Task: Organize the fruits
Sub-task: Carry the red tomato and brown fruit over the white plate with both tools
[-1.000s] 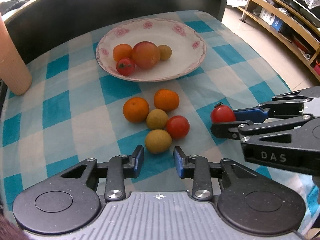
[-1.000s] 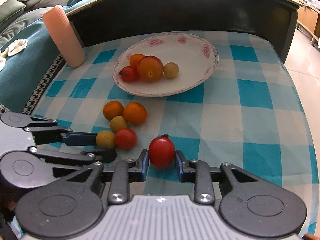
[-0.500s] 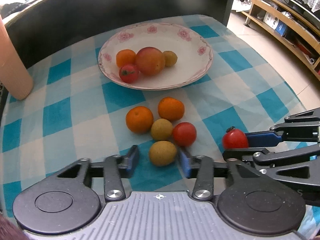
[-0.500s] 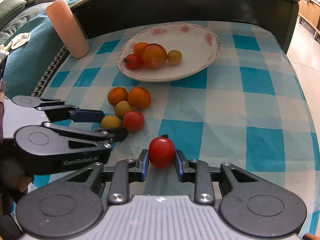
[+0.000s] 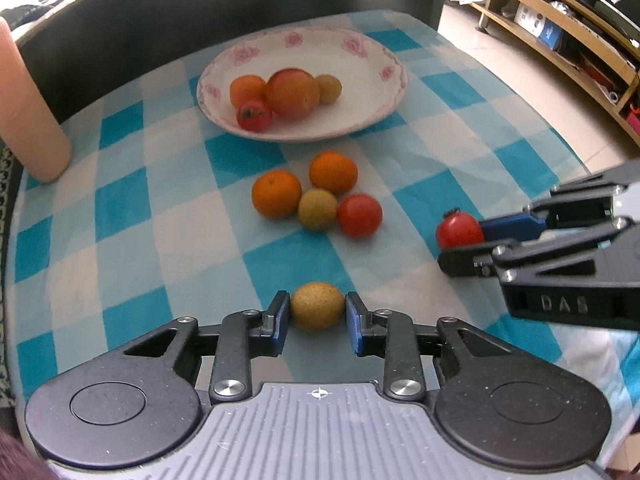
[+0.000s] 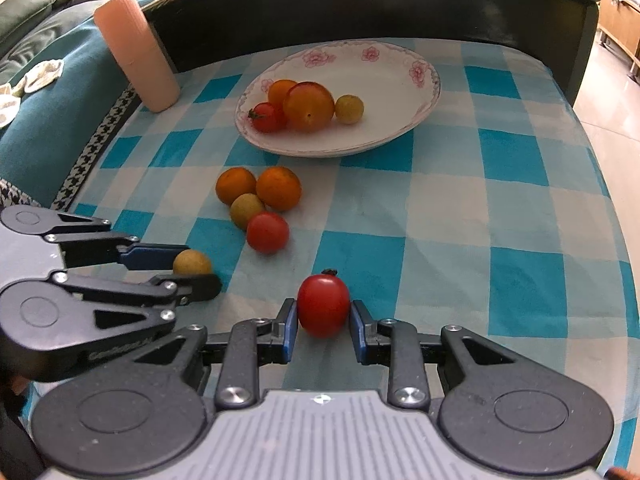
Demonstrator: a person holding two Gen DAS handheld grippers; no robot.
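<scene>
Blue-and-white checked cloth [image 5: 168,240] covers the worktop, backed by a dark curved rail. Toward that rail sits a floral-rimmed plate [image 5: 360,120] holding four fruits, with a pink cylinder [image 6: 136,52] standing off at the cloth's edge. The left gripper [image 5: 317,318] is closing its jaws on a yellow-brown fruit [image 5: 317,306], pads touching both its sides. The right gripper [image 6: 323,324] is clamped on a red tomato [image 6: 323,306]. Between grippers and plate lie two oranges, another yellow-brown fruit and a second tomato [image 5: 359,216], clustered and touching.
</scene>
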